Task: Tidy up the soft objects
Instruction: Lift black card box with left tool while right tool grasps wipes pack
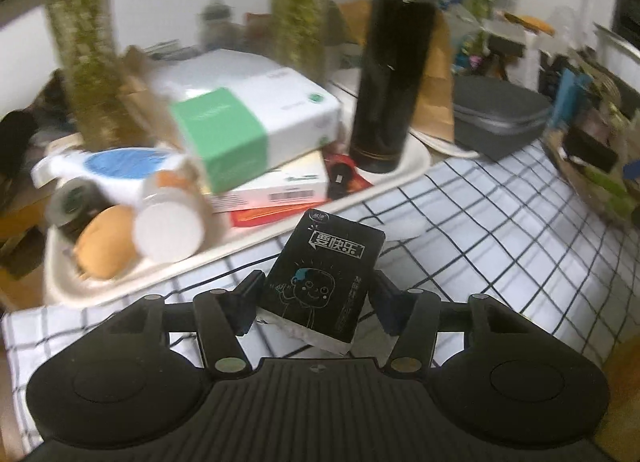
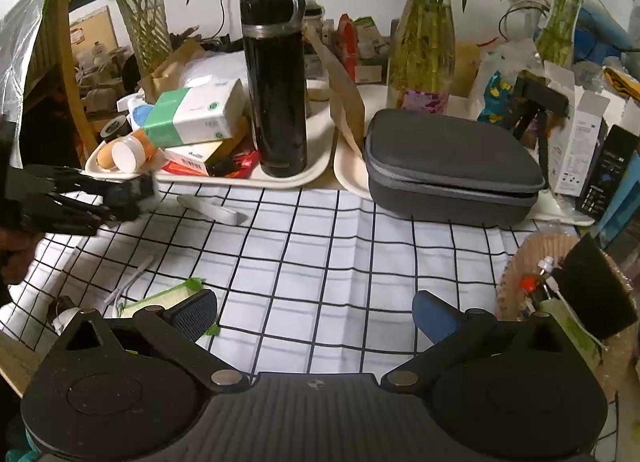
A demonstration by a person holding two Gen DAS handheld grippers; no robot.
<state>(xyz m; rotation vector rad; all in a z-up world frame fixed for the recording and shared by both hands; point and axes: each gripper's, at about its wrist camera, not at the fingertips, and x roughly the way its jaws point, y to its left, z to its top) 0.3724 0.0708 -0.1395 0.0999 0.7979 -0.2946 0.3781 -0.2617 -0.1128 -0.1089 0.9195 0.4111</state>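
Your left gripper (image 1: 316, 298) pinches a black tissue pack (image 1: 324, 274) between its two fingers, the pack tilted with its printed face up and its white bottom edge toward the camera. It hangs above the checked cloth (image 1: 500, 230), just short of the near rim of the cream tray (image 1: 224, 258). That tray is crowded: a green-and-white tissue box (image 1: 256, 122) leans on a stack of flat boxes, a white-capped bottle (image 1: 170, 228) lies at the near left corner, and a tall black flask (image 1: 390, 74) stands at the right end. The left wrist view is blurred, so finer detail on the tray is unclear.

Your right gripper (image 2: 316, 314) is spread wide with nothing between its blue pads (image 2: 434, 316), low over the cloth. Ahead of it the cloth lies bare up to the tray edge, apart from a white strip-like object (image 2: 212, 208) near the rim. A grey zip case (image 2: 452, 166) sits on a second tray at the far right, and a woven basket (image 2: 520, 262) holding small items is just beside your right finger. A green-edged item (image 2: 160, 298) touches the left finger's side.
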